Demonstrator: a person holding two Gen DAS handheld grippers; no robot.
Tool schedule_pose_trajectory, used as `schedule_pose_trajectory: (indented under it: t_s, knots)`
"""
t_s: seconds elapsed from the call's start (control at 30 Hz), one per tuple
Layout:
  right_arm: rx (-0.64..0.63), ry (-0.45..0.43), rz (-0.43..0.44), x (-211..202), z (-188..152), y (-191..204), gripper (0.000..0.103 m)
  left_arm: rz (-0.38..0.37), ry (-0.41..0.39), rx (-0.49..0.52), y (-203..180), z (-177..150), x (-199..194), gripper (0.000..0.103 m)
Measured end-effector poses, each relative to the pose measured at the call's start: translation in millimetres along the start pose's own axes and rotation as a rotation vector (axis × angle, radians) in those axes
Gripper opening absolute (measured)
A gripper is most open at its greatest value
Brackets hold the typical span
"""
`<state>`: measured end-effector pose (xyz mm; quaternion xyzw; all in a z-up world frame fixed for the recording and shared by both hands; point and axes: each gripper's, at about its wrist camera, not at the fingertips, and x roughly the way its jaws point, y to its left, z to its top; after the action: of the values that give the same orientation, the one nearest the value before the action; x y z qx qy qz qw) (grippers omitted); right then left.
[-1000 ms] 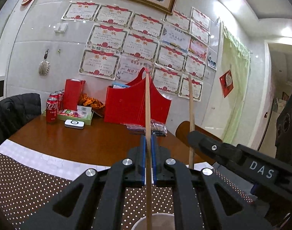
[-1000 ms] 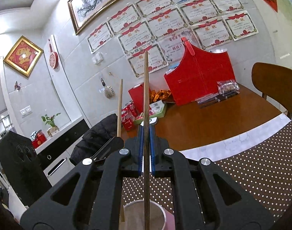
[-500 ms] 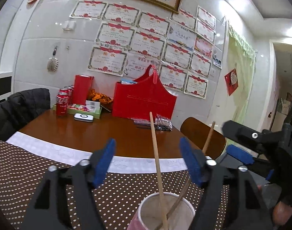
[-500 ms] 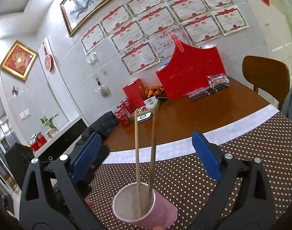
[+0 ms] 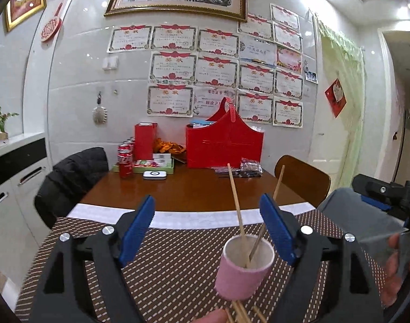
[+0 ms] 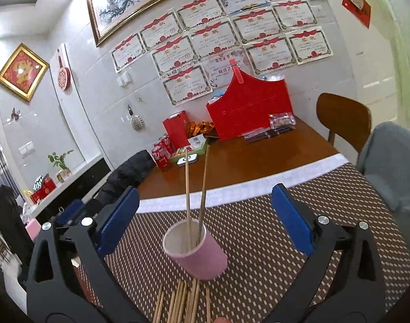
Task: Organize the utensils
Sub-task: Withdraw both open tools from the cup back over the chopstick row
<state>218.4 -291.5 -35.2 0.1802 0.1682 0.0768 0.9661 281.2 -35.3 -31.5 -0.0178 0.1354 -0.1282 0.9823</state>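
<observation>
Both grippers' blue-padded fingers (image 6: 118, 216) stand spread and empty, just opened, so brushing the two leaning wooden chopsticks (image 6: 188, 188) could topple the light pink paper cup (image 6: 197, 250).

surface: brown wooden table (image 5: 188, 191) | near edge: brown white-dotted placemat (image 6: 259, 231) carrying pink paper cup (image 6: 202, 258) and loose wooden chopsticks (image 6: 183, 301) | far edge by wall: red handled basket (image 5: 223, 145), red cola cans (image 5: 125, 158), red box (image 5: 145, 140), green tray (image 5: 143, 167)
</observation>
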Motion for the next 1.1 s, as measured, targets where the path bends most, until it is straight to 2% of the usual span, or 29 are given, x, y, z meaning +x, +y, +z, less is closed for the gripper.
schedule_pose_trajectory:
  t_s: [0.27, 0.53, 0.77, 1.1]
  knots:
    - [-0.06, 0.084, -0.036, -42.0, -31.6, 10.1, 0.097, 0.052, 0.065, 0.018, 6.1, -17.2, -48.9, 0.079]
    - [-0.055, 0.16, -0.039, -54.6, -60.1, 9.9, 0.097, 0.079, 0.164, -0.002, 10.4, -54.1, -73.8, 0.079]
    - [-0.083, 0.226, -0.047, -57.7, -85.3, 10.6, 0.097, 0.1, 0.285, -0.02, 15.9, -94.4, -79.6, 0.079]
    - [-0.075, 0.325, -0.063, -41.5, -121.2, 0.6, 0.097, 0.108, 0.493, 0.006, 10.4, -157.2, -60.5, 0.079]
